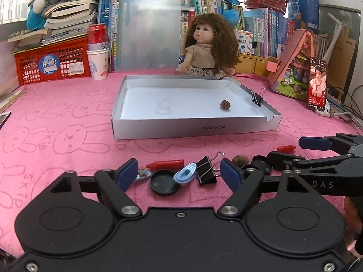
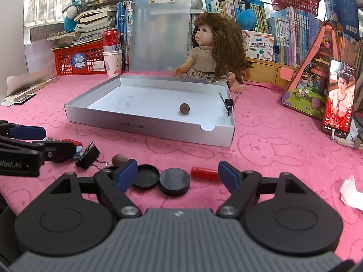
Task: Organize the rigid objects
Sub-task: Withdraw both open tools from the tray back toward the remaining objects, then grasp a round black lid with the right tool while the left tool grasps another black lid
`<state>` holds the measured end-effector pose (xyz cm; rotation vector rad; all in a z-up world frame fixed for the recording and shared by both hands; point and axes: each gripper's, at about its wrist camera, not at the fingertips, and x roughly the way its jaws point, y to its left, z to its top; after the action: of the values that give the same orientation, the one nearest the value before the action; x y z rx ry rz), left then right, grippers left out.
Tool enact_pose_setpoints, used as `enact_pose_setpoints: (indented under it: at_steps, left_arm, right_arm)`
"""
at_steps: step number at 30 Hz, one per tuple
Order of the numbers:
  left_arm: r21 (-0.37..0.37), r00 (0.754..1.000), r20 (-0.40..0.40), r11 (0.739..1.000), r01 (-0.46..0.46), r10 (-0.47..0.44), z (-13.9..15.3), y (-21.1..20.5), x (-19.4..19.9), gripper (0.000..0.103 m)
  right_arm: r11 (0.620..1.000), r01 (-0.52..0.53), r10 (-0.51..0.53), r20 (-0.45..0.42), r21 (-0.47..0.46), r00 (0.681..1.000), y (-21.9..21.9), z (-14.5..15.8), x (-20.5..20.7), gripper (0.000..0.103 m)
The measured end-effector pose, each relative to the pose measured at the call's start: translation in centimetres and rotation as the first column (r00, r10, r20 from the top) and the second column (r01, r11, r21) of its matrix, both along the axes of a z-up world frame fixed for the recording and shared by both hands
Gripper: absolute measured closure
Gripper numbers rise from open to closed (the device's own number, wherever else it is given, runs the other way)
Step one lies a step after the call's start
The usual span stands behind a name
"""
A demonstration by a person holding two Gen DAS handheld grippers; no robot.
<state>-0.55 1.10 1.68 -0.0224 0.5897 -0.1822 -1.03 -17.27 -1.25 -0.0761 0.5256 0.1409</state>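
Observation:
A shallow silver box (image 1: 195,130) (image 2: 145,125) lies on the pink cloth; it holds a brown nut (image 1: 225,104) (image 2: 184,108), a clear small piece (image 1: 163,106) and a black binder clip (image 1: 256,98) on its right wall. My left gripper (image 1: 179,173) is open, low over a black cap (image 1: 163,182), a light-blue toy shoe (image 1: 185,174), a binder clip (image 1: 206,170) and a red crayon (image 1: 165,163). My right gripper (image 2: 178,174) is open around two black caps (image 2: 174,181) (image 2: 145,176), with a red crayon (image 2: 204,172) beside them.
A doll (image 1: 209,47) sits behind the box. A phone (image 2: 339,98) leans at the right. A red basket (image 1: 52,62), a can on paper cups (image 1: 98,52), books and plush toys line the back. A white tissue (image 2: 351,192) lies at the right.

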Motion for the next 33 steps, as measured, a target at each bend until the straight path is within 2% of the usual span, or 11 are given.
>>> enact_pose_setpoints:
  at_steps: [2, 6, 7, 14, 19, 28, 33]
  left_arm:
    - [-0.002, 1.0, -0.006, 1.0, -0.013, 0.013, -0.1, 0.3, -0.1, 0.036]
    - [-0.013, 0.999, -0.023, 0.999, -0.031, 0.03, -0.3, 1.1, -0.3, 0.061]
    - [-0.023, 0.999, -0.033, 0.999, -0.031, 0.031, -0.3, 1.2, -0.4, 0.063]
    - [-0.004, 0.998, -0.044, 0.999, -0.044, 0.043, -0.9, 1.2, -1.4, 0.064]
    - [-0.013, 0.995, -0.067, 0.997, -0.07, 0.069, -1.4, 2.0, -1.3, 0.073]
    - [0.028, 0.998, -0.043, 0.998, -0.054, 0.055, -1.9, 1.5, -0.7, 0.073]
    - [0.032, 0.998, -0.029, 0.998, -0.058, 0.059, -2.1, 1.3, -0.1, 0.072]
  right_arm:
    - [1.0, 0.013, -0.013, 0.002, -0.01, 1.0, -0.2, -0.2, 0.0, 0.017]
    - [0.999, 0.035, -0.035, 0.0, -0.03, 0.999, -0.7, -0.4, -0.1, 0.017]
    - [0.999, 0.037, -0.037, -0.003, -0.031, 0.999, -0.8, -0.5, -0.1, 0.017]
    - [0.998, 0.048, -0.049, -0.006, -0.034, 0.999, -1.0, -1.1, -0.1, 0.017]
    - [0.997, 0.058, -0.057, 0.011, -0.055, 0.998, -1.1, -1.1, -0.5, 0.017]
    - [0.998, 0.016, -0.015, 0.005, -0.062, 1.0, -0.6, -1.4, -1.0, 0.031]
    - [0.998, 0.004, -0.004, 0.004, -0.063, 1.0, 0.0, -1.6, -0.7, 0.033]
